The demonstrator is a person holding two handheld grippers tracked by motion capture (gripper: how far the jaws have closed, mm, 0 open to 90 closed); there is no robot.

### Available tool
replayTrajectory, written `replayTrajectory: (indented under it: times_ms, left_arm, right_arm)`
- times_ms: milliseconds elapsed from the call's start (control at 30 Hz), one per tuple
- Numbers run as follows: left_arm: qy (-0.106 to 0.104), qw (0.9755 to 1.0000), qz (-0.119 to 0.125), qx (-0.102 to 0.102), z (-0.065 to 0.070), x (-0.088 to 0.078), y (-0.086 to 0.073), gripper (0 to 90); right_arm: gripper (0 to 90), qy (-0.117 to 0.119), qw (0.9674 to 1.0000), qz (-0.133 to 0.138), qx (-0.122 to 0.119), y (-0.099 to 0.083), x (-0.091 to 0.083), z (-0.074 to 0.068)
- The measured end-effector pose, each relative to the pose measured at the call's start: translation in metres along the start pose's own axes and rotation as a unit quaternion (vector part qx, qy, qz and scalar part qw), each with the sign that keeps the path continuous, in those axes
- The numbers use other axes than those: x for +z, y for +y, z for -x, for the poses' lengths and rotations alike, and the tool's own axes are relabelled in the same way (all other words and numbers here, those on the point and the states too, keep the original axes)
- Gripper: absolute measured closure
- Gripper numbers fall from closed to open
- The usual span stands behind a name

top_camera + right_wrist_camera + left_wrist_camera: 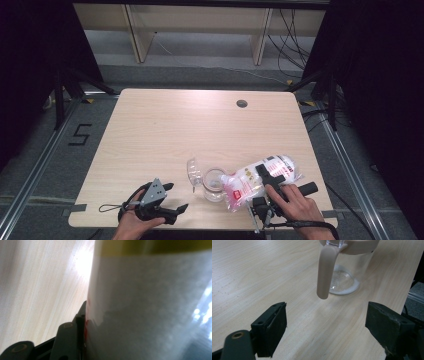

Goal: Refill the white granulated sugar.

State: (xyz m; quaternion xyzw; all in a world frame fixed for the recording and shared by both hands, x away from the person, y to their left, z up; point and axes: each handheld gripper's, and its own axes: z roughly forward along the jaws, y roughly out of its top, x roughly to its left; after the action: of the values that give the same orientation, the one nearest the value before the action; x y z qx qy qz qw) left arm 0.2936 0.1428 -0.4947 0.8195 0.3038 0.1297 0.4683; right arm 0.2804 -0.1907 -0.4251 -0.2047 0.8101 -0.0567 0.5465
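A clear jar [214, 184] stands near the table's front edge, its lid [193, 171] flipped open to the left. My right gripper [270, 176] is shut on a plastic bag of white grains [250, 182] with red print, which is tilted with its low end at the jar's mouth. In the right gripper view the bag [150, 302] presses against one black finger [75, 335]. My left gripper [177, 196] rests open on the table left of the jar. In the left gripper view the jar [352, 275], with a beige strap [325, 272] and white grains on its bottom [344, 291], stands beyond the open jaws [325, 332].
The light wooden table [175, 125] has a round cable hole [242, 103] at the back right. The jar stands close to the front edge and the right edge [409, 293] is near. Black curtains flank the table; a "5" mark [80, 134] is on the floor.
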Motion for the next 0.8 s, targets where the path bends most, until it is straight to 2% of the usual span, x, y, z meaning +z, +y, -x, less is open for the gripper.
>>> replayTrajectory:
  times_ms: [67,200,300,333,500,600,800]
  left_arm:
    - [0.008,1.0000,0.002,0.003,0.0003,0.0000,-0.0002,17.1]
    - [0.005,1.0000,0.004,0.000,0.0006,0.0001,-0.0001,17.1]
    - [0.005,1.0000,0.004,0.000,0.0008,0.0000,-0.0001,17.1]
    - [0.005,1.0000,0.004,0.001,0.0007,-0.0001,0.0001,17.1]
    - [0.000,1.0000,0.001,-0.001,0.0002,-0.0007,0.0005,17.2]
    - [0.006,1.0000,0.004,0.001,0.0009,-0.0003,0.0004,17.2]
    - [0.000,1.0000,0.001,-0.001,0.0001,-0.0005,0.0006,17.2]
  right_arm:
    - [51.0,-0.003,1.0000,0.001,0.001,0.0002,0.0009,-0.0006]
    - [51.0,-0.002,1.0000,0.002,-0.006,0.0003,0.0018,-0.0006]
    - [51.1,-0.002,1.0000,-0.001,0.005,0.0010,0.0006,-0.0009]
    - [51.1,-0.004,1.0000,0.004,-0.003,0.0013,0.0009,0.0005]
    - [51.1,-0.001,1.0000,0.001,-0.008,0.0021,0.0006,0.0029]
    - [51.1,-0.005,1.0000,0.001,-0.001,0.0017,0.0009,0.0018]
    - [51.2,-0.001,1.0000,-0.001,0.000,0.0024,0.0008,0.0020]
